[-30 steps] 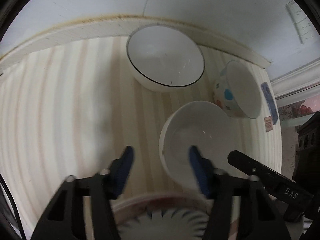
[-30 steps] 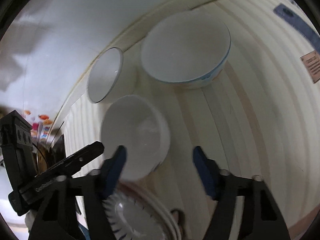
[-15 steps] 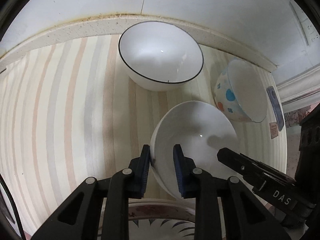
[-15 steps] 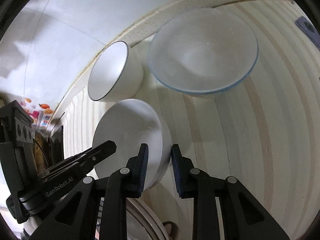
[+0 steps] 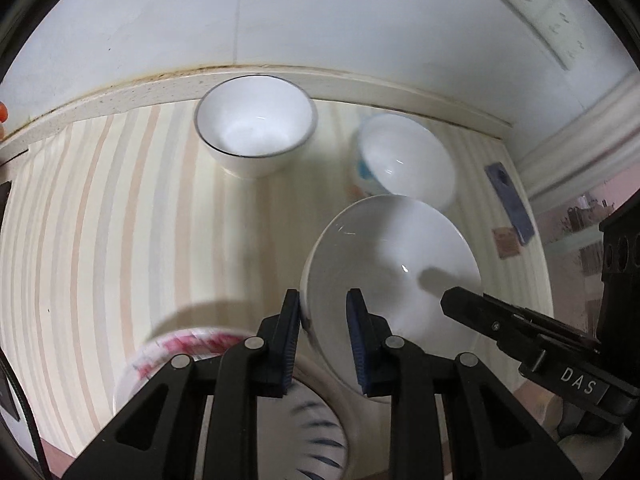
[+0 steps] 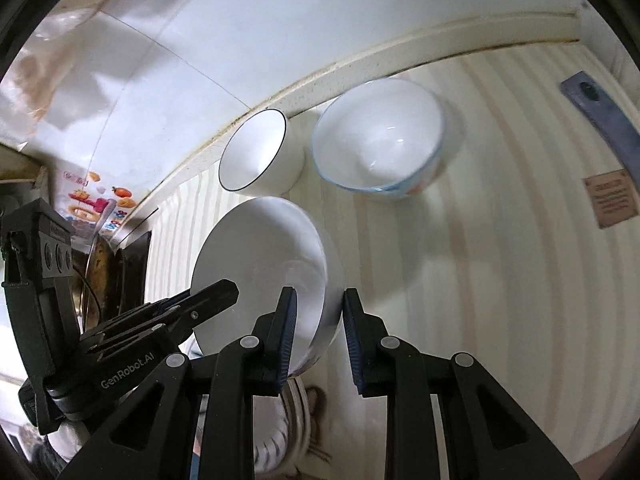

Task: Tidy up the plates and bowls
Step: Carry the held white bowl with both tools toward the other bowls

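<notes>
A plain white bowl [image 5: 392,264] is held above the striped counter by both grippers. My left gripper [image 5: 323,316] is shut on its left rim. My right gripper [image 6: 317,314] is shut on its right rim; the bowl [image 6: 260,272] shows tilted in the right wrist view. A black-rimmed white bowl [image 5: 256,124] stands at the back by the wall, also seen in the right wrist view [image 6: 256,152]. A dotted bowl [image 5: 404,160] stands to its right [image 6: 380,136]. A stack of plates [image 5: 224,360] with red and blue patterns lies below the held bowl.
The striped counter [image 5: 100,220] ends at a white backsplash [image 5: 320,20]. A dark flat strip [image 6: 600,120] and a brown label [image 6: 610,196] lie on the counter at the right. A dark pan [image 6: 96,272] stands at the far left.
Both grippers went from open around the white bowl to shut on its rim, then lifted it up and back toward me over the plate stack.
</notes>
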The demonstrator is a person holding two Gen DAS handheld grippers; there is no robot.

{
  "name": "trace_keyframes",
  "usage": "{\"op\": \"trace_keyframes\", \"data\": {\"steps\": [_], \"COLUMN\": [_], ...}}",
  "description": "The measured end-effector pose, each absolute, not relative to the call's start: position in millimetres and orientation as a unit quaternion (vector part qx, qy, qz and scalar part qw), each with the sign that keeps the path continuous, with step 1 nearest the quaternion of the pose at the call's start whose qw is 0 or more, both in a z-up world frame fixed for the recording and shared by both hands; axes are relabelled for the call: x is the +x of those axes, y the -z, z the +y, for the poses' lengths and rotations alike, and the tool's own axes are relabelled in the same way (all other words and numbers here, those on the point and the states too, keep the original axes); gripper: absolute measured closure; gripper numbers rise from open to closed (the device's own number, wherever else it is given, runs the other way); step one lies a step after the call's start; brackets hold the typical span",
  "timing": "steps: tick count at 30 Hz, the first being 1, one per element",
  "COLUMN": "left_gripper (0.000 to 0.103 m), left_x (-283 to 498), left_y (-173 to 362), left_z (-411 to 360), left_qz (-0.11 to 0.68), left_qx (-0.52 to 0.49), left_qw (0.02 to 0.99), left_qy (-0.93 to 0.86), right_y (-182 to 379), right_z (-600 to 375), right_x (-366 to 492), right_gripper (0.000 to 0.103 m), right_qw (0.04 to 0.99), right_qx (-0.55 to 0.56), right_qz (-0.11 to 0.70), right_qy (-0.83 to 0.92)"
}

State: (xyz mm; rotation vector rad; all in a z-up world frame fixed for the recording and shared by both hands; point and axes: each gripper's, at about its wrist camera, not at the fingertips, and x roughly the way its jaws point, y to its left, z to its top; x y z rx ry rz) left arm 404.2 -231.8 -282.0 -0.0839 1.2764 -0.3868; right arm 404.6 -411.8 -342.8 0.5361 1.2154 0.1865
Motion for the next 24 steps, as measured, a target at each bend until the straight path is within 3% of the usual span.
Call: {"op": "trace_keyframes", "data": {"steps": [10, 24], "left_gripper": [0.082, 0.082], "left_x": [348, 322], "left_y": [284, 332], "left_z": [-271, -316], "left_qz": [0.600, 0.626], "left_qx": [-0.015, 0.032], "left_qw": [0.771, 0.747], "left_qy": [0.215, 0.221], "right_y": [327, 380], "right_z": [-461, -499], "right_x": [335, 291], "right_gripper": [0.077, 0.077], "right_qw": [0.787, 0.761], "right_qx": [0.242, 0.261], "right_qz": [0.562, 0.591], "right_qy": [-0.077, -0.048]}}
